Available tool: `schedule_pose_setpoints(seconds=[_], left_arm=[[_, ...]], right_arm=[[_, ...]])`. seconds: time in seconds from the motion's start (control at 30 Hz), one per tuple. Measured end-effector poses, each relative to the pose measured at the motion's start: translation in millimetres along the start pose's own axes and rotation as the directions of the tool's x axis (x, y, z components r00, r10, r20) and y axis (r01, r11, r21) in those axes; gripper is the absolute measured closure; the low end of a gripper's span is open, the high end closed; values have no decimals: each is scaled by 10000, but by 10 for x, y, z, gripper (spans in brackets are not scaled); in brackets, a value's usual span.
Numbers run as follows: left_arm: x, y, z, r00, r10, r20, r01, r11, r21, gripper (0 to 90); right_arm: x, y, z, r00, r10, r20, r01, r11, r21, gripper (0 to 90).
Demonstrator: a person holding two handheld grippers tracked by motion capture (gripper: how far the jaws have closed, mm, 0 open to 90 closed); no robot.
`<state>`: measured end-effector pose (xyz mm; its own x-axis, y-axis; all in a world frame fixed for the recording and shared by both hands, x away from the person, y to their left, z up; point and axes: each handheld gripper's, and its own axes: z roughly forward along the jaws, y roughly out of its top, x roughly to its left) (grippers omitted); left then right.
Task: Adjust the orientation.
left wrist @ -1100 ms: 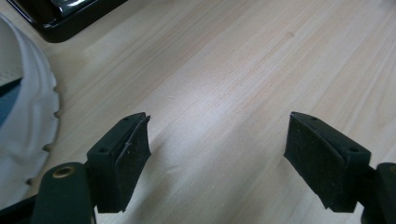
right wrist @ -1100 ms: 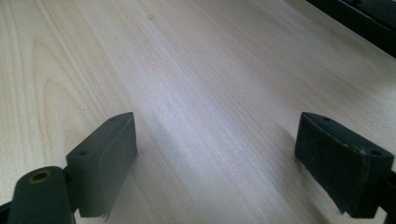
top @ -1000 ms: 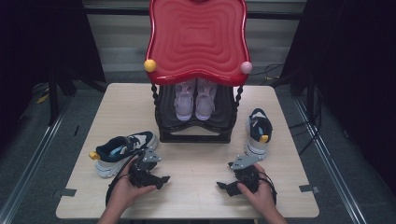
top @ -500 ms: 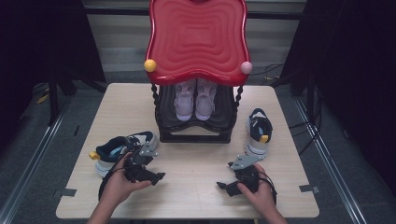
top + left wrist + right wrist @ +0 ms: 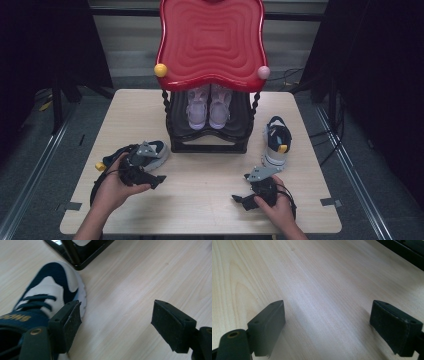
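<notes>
A navy and white sneaker (image 5: 159, 149) lies on the table's left side, its toe near the black shoe rack (image 5: 210, 145). My left gripper (image 5: 149, 167) hovers over the middle of this sneaker, hiding part of it. In the left gripper view the left gripper (image 5: 116, 312) is open; the sneaker (image 5: 50, 290) lies under and beyond the left jaw, with bare wood between the jaws. A matching sneaker (image 5: 276, 140) lies at the right. Just in front of it, my right gripper (image 5: 250, 189) rests low on the table. In its own view the right gripper (image 5: 327, 307) is open over bare wood.
The rack carries a wavy red top (image 5: 210, 40) with a yellow ball (image 5: 160, 70) and a pink ball (image 5: 263, 72) at its front corners. A pair of pale pink shoes (image 5: 209, 107) stands inside it. The wooden table (image 5: 200, 200) has bare space between my hands.
My left hand has lifted its gripper and carried it away from the front edge, over the navy sneaker. The right hand and both sneakers have stayed put.
</notes>
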<state>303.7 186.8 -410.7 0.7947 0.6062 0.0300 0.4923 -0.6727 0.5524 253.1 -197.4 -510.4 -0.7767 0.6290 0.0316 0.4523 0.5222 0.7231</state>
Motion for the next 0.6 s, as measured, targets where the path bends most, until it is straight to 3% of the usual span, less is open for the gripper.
schedule_pose_setpoints(seconds=[0.3,0.43,0.6], left_arm=[[221,-58,-238,9969,-206,-764,239,9988,425,232],[317,-114,-340,9940,-450,-997,470,9987,178,232],[389,-235,-279,9922,-535,-1128,619,9955,719,269]], right_arm=[[0,0,0,10000,-4,1,4,10000,-4,124],[0,0,0,10000,-2,-1,2,10000,-2,124],[0,0,0,10000,-3,1,3,10000,-2,124]])
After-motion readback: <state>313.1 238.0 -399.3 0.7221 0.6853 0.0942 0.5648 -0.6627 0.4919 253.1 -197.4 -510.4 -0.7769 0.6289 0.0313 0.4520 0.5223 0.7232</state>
